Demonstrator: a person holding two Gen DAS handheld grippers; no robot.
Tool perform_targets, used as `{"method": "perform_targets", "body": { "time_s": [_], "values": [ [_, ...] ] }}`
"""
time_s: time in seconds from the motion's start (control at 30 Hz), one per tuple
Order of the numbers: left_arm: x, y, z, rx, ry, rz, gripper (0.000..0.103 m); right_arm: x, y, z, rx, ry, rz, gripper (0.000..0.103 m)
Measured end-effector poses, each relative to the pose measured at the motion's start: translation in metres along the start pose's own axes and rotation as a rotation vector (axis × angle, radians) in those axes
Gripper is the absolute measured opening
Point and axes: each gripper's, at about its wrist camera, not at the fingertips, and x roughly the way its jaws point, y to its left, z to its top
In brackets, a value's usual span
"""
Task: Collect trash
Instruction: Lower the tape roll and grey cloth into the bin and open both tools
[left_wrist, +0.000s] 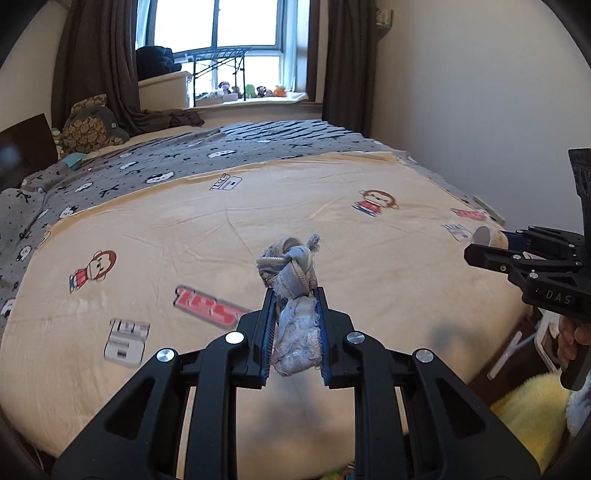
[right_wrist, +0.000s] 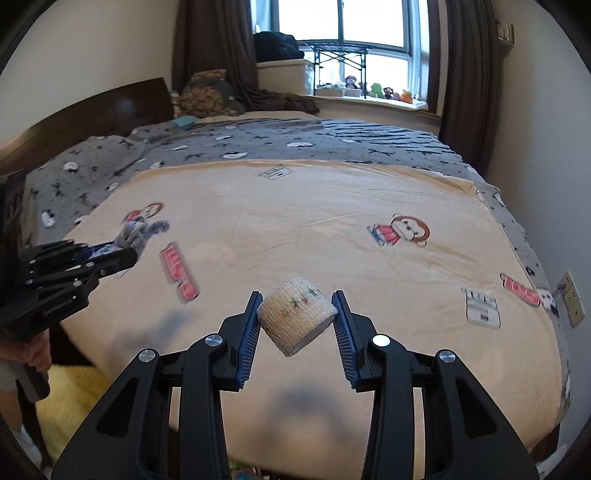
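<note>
Your left gripper (left_wrist: 295, 295) has its jaws drawn in tight on a wad of frayed grey-blue cloth (left_wrist: 291, 280). The lower part of the wad is pinched between the blue pads, and a knotted clump of it sticks out past the tips, lifted clear of the bed (left_wrist: 207, 229) below.

Your right gripper (right_wrist: 297, 301) has its jaws part-way apart and clamped on a roll of cream bandage (right_wrist: 297, 317). The roll sits crosswise between the two blue pads, tilted, with small coloured marks on its wrap and its flat end facing down toward the camera. It too hangs above the bed, with its shadow on the sheet under the jaws.

Beneath both sets of jaws lies a cream sheet (right_wrist: 295, 221) printed with cartoon monkeys and red lettering; beyond the tips it gives way to a grey patterned blanket (left_wrist: 221, 147).

From the left camera, the right gripper shows off to the right of the jaws, with the roll's pale end visible at its tips. From the right camera, the left gripper shows off to the left, the cloth poking from its tips.
</note>
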Motion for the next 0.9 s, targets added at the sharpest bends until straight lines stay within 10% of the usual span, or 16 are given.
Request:
{"method": "perform_targets", "body": {
  "time_s": [0.33,0.9],
  "values": [
    [-0.038,-0.033,-0.114,0.000,0.090,-0.066,0.019,-0.021,0.045,-0.116,0.043,0.105,0.041,0.039],
    [0.060,-0.056,-0.258,-0.082,0.585,-0.222,0.019,0.074,0.060,-0.248,0.270,0.526,0.077,0.039]
  ]
}}
